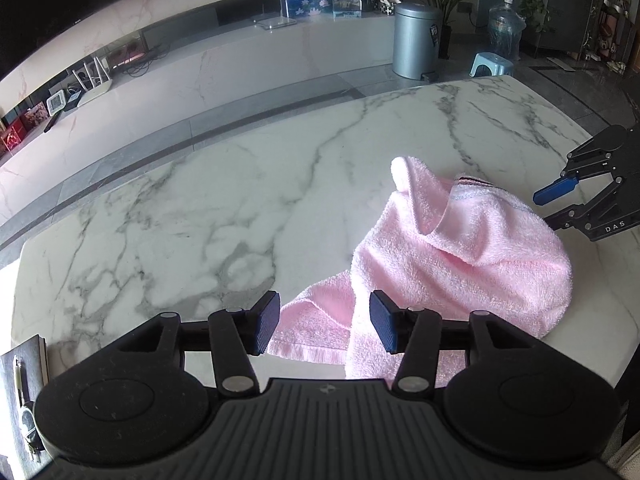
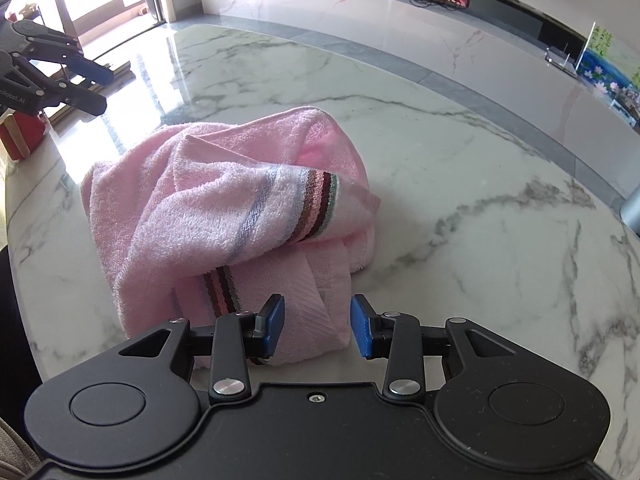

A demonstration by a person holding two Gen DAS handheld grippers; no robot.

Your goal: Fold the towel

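A pink towel [image 1: 460, 256] with a striped band lies crumpled in a heap on the white marble table [image 1: 200, 208]. My left gripper [image 1: 324, 326] is open, its blue pads on either side of the towel's near corner. In the right wrist view the towel [image 2: 224, 208] shows its striped band on top. My right gripper [image 2: 318, 328] is open, with a folded towel edge lying between its pads. The right gripper also shows in the left wrist view [image 1: 560, 200], at the towel's far right side. The left gripper shows in the right wrist view [image 2: 96, 88], beyond the towel.
A dark notebook with a pen [image 1: 20, 396] lies at the table's near left corner. A red box [image 2: 20, 136] stands at the table's left edge. Beyond the table are a grey bin [image 1: 416, 40], a water bottle [image 1: 505, 32], a small stool [image 1: 490, 65] and a long low cabinet [image 1: 240, 60].
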